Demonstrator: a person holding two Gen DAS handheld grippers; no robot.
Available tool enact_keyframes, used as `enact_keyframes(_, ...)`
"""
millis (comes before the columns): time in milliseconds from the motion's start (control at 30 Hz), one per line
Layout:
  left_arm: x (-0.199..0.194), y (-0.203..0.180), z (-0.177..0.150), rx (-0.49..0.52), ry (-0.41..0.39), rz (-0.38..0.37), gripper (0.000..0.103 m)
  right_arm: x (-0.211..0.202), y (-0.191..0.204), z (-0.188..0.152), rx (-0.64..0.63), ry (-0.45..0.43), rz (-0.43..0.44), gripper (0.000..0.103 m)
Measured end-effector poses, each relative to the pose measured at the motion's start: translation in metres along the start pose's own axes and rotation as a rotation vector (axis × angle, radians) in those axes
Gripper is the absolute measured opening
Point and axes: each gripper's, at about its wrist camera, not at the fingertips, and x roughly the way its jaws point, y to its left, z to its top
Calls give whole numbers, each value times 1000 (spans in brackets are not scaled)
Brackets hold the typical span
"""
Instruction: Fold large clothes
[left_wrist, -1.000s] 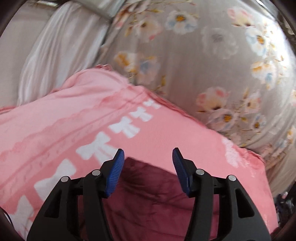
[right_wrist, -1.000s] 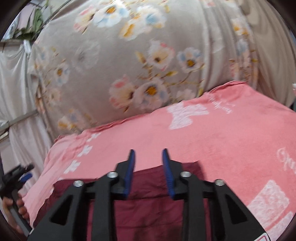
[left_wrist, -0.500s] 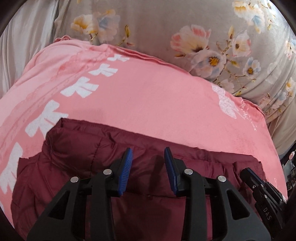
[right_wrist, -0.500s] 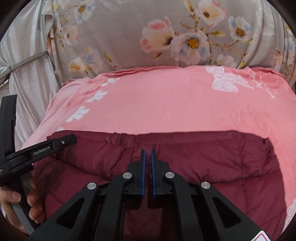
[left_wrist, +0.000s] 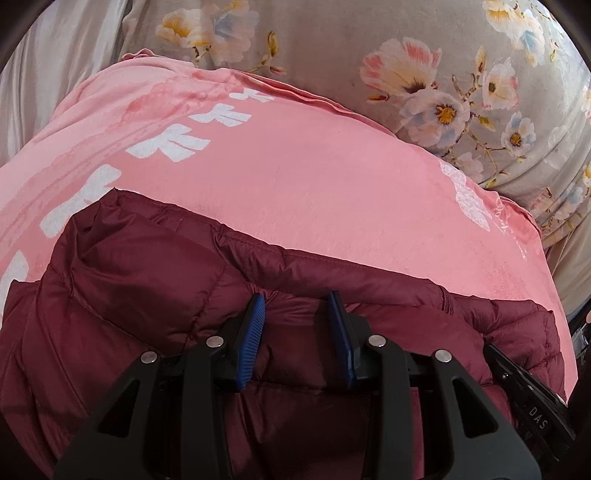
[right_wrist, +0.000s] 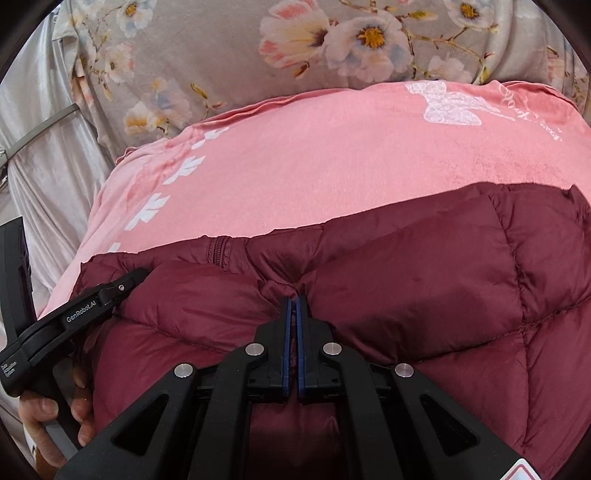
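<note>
Maroon puffer jacket (left_wrist: 155, 295) lies spread on a pink blanket (left_wrist: 295, 177), directly under and ahead of both tongs; its far edge, with a zipper end showing, runs across just past the fingertips. Beyond the blanket, a grey floral sheet (left_wrist: 369, 33) rises behind; pale curtain fabric to the left.

Right tongs (right_wrist: 294, 301): clenched, pads together, a small pucker of jacket fabric bunched at the tips. Jaws have just been closing, with jacket cloth between them. Reads as a pinch on a thin fold of the shell near the far edge.

Left tongs (left_wrist: 295, 299): partly apart, a puffed ridge of the jacket sitting between the blue pads. Whether the pads actually press on that ridge I cannot tell; the fabric bulges up between them, no clear pinch mark. In the right wrist view the left tongs lie to the left of the right tongs, resting low against the jacket edge, with a hand (right_wrist: 55, 424) around the handle.

Step in hand, as I judge it: securing two grips along one edge before lifting it over for a fold.

To do it well:
- Left side needs a firm bite before any lift; slippery shell and soft fill will slide out of a loose hold.
- Catch only the jacket, not the blanket under it.
- Keep both grips level so the fold line stays straight.
</note>
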Motion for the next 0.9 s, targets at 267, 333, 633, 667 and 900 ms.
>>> enact_keyframes(267,7,-3,-2,18,13,23,34,6,2,-1,-11,37,-11,0)
enact_keyframes(333,7,-3,-2,18,15,24,34,0,6,0,-19,22,-40,0)
enact_keyframes(633,-19,16,3,-88,-31,-88,46,-39,82,-15,-172,-58,32,13)
enact_keyframes(667,-30,21,4,-109,-48,-97,52,-37,86,-16,-179,-52,35,13)
enact_keyframes(900,-98,81,11,-191,-118,-39,72,-13,93,-32,-170,8,23,9)
